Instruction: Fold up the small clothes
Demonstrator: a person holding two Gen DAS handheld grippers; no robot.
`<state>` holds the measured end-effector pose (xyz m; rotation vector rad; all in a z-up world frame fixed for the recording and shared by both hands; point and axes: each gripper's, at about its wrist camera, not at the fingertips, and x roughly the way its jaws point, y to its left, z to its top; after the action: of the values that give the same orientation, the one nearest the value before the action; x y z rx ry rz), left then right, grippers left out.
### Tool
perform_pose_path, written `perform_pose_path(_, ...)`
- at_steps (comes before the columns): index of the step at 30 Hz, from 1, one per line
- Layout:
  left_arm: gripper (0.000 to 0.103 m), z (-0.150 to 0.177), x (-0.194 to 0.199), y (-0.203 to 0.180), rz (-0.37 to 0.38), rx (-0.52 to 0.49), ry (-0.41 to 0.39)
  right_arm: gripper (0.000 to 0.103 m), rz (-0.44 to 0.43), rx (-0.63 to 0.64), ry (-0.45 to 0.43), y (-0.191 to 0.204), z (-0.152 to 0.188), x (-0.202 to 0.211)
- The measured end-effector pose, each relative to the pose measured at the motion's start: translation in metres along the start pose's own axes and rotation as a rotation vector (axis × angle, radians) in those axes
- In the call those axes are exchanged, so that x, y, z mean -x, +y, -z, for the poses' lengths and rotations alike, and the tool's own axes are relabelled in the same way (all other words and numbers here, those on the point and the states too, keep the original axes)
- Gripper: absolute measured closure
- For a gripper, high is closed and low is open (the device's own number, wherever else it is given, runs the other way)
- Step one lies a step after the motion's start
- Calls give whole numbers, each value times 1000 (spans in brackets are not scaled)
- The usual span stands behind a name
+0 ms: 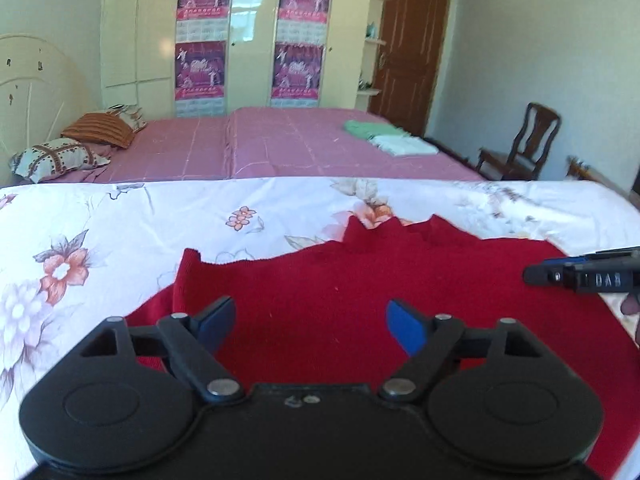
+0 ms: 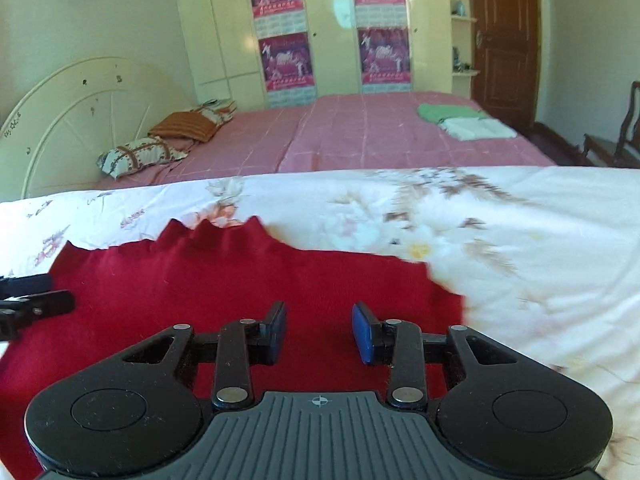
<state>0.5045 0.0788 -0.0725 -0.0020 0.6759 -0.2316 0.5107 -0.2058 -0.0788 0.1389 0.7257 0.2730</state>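
Both wrist cams low, close over red garment [image 1: 320,300], facing wardrobe [image 1: 240,32], probably near-parallel

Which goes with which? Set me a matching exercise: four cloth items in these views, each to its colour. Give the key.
Items:
1. garment under the left gripper and right gripper
2. sheet beneath it
3. far bedspread
4. far folded cloth

Colours:
A. green
B. red
C. pink
D. white floral

Pairs: 1-B, 2-D, 3-C, 4-A
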Motion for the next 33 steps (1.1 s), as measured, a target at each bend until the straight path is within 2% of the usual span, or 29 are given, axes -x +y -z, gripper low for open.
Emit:
perform_pose_path(2, 23, 0, -20, 9, -36, 18, 67, 67, 35, 82, 44, 13, -5, -13)
perform_pose_path(3, 21, 3, -22, 16, -33, 30, 56, 67, 80, 123, 75, 13, -3, -17)
perform_pose_path(4, 21, 3, -18, 21, -15, 58, 41, 66, 79, 128, 62, 10, -2, -18)
perform_pose_path(6, 24, 3, -1, 22, -26, 89, 17, 66, 75, 96, 74, 2, -4, -15)
perform_pose_path(8, 23, 9, 24, 12, -20, 73, -20, 65, 68, 83, 58, 4, -5, -1)
perform_pose_path(9, 23, 16, 37, 3, -3, 57, -43, 61, 41, 89, 38, 7, -2, 10)
perform_pose_path(11, 23, 29, 55, -17, 11, 38, -47, 50, -25, 98, 18, 17, 10, 31)
perform_pose_path(15, 23, 61, 71, -54, 28, 2, -20, 50, -123, 191, 30, 51, 47, 61)
perform_pose_path(16, 23, 69, 74, -59, 34, -5, -13, 50, -132, 215, 36, 58, 56, 66)
perform_pose_path(20, 20, 93, 92, -57, -22, -54, -26, 49, -76, 293, 36, 67, 84, 79)
perform_pose_path(24, 20, 103, 109, -35, -100, -81, -6, 49, 34, 259, 41, 34, 95, 92)
perform_pose_path(26, 22, 102, 118, -33, -105, -91, 3, 49, 59, 232, 65, 22, 98, 97)
perform_pose_path(28, 22, 99, 127, -42, -127, -94, -11, 49, 39, 197, 58, 19, 95, 105)
perform_pose_path(31, 22, 96, 135, -64, -88, -93, -49, 49, -15, 179, -8, 36, 88, 123)
perform_pose_path(33, 22, 97, 134, -76, -57, -70, -38, 49, -47, 198, -9, 52, 91, 127)
